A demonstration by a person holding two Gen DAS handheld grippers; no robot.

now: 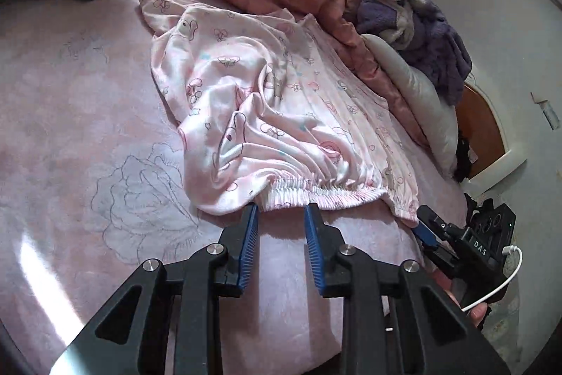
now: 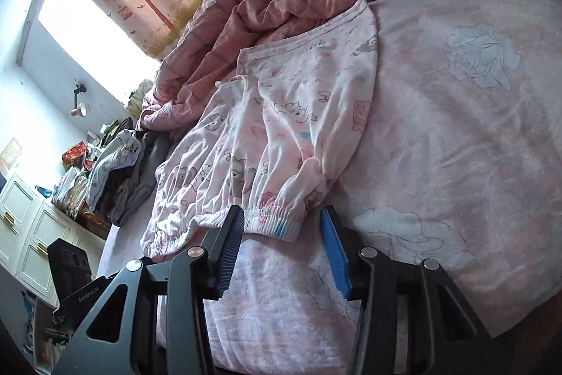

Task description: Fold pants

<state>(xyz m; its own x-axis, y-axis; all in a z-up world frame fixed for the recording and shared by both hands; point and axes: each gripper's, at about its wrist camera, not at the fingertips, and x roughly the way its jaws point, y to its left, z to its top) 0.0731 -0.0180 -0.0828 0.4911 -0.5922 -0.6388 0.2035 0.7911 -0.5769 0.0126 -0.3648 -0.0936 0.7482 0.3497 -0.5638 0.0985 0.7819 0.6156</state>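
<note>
So far we have folded nothing: the pants [image 1: 267,115] lie bunched mid-frame on the bed [image 1: 87,129]. Our left gripper [image 1: 281,209] and right gripper [image 2: 282,215] have fingers apart around the waistband [image 1: 316,190], not yet pinching.

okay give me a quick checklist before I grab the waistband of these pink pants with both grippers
1. Left gripper at the waistband: ok, fingers straddle its edge.
2. Left grip closed on cloth: not ok, a gap shows.
3. Right gripper at the waistband's other end: ok.
4. Right grip closed: not ok, fingers stand wide apart.
5. Pants lying flat: not ok, bunched and wrinkled.
6. Bedsheet caught between fingers: cannot tell.
</note>
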